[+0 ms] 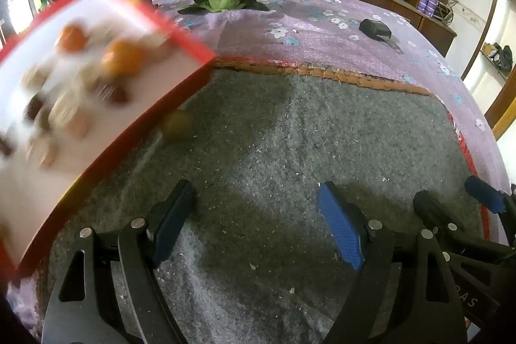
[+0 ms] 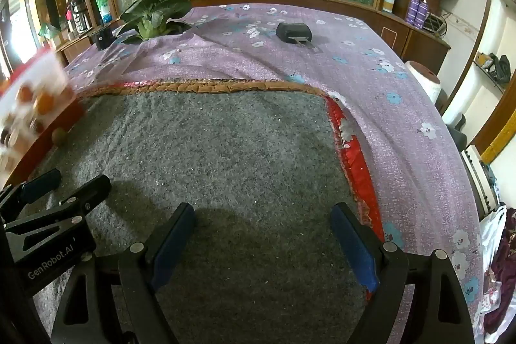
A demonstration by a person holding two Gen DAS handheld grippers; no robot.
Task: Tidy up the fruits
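Grey felt mat [image 1: 290, 150] fills the left wrist view, laid on a purple flowered cloth [image 1: 322, 21]. At its left edge a red-rimmed white tray [image 1: 135, 131], badly blurred, carries orange fruits [image 1: 124, 58] and brownish pieces I cannot identify. One small greenish-brown fruit [image 1: 176, 124] lies on the mat, touching or just beside the tray's rim. The left gripper [image 1: 258, 211] hangs wide open, holding nothing

From the right wrist view the same loose fruit [image 2: 59, 136] sits at the mat's left edge by the tray [image 2: 48, 131]. The right gripper [image 2: 262, 234] is also spread wide and empty. That fruit looks light, round and prone to rolling; I would pinch it gently across its middle
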